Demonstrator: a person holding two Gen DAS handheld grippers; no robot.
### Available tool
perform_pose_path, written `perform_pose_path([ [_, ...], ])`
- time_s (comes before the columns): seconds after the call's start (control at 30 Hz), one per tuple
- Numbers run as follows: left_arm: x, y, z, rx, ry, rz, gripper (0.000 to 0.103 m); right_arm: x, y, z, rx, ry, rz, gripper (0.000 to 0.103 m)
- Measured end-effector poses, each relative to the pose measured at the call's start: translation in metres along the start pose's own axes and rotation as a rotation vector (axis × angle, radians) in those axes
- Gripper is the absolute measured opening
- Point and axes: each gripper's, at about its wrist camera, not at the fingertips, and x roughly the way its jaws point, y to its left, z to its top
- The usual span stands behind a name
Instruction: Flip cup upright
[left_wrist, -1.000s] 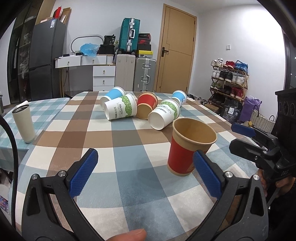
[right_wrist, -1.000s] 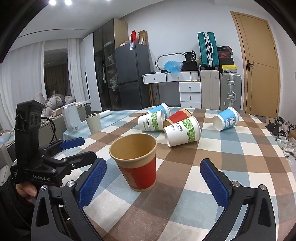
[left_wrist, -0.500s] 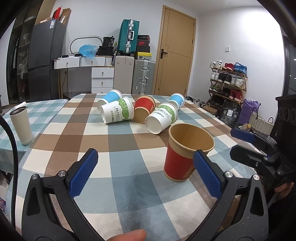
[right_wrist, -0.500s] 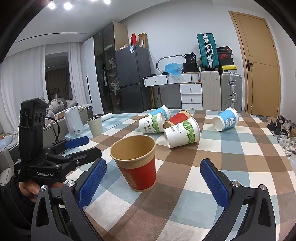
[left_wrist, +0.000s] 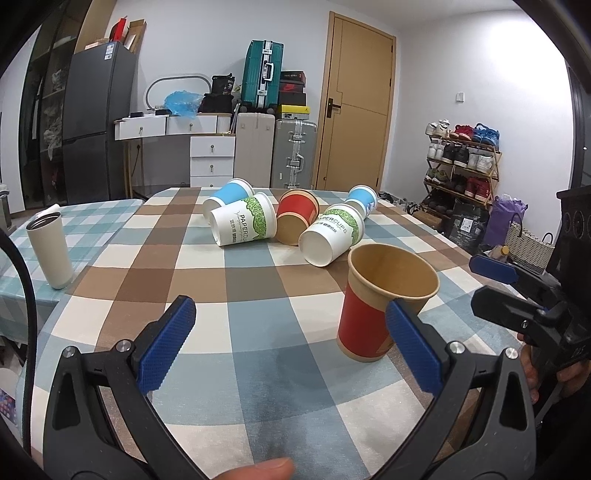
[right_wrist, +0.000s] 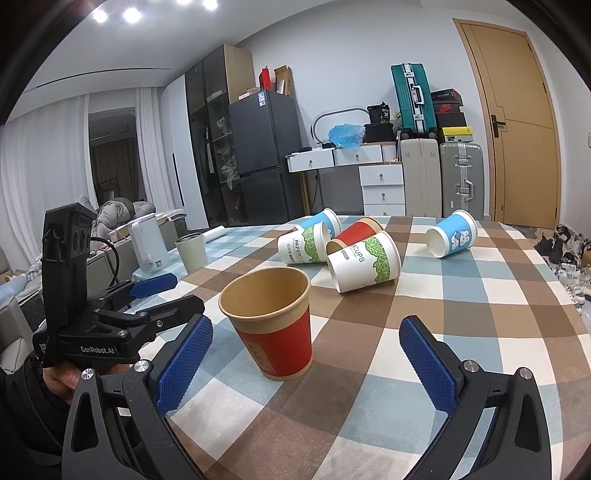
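Jaws of both tools stand spread and empty: left gripper (left_wrist: 291, 343), right gripper (right_wrist: 304, 356). Between them, near the table's (right_wrist: 480, 314) front edge, one red cup (right_wrist: 275, 325) stands upright, mouth up, touched by neither (that flip appears done). Beyond it five cups lie on their sides: two green-print cups (right_wrist: 364, 264), a second red cup (left_wrist: 297, 216), two blue cups (right_wrist: 452, 232). Judged remaining: those five.

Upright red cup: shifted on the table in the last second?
No. The upright red cup sits on the same blue-and-white checks of the tablecloth; only the cameras drifted.
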Motion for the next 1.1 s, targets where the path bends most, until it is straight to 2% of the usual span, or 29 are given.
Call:
perform_pose_path([
  [1.1, -0.0007, -0.0008, -0.0003, 0.006, -0.004, 0.000, 0.103, 0.0022, 0.0010, -0.0019, -0.006, 0.016, -0.007, 0.103],
])
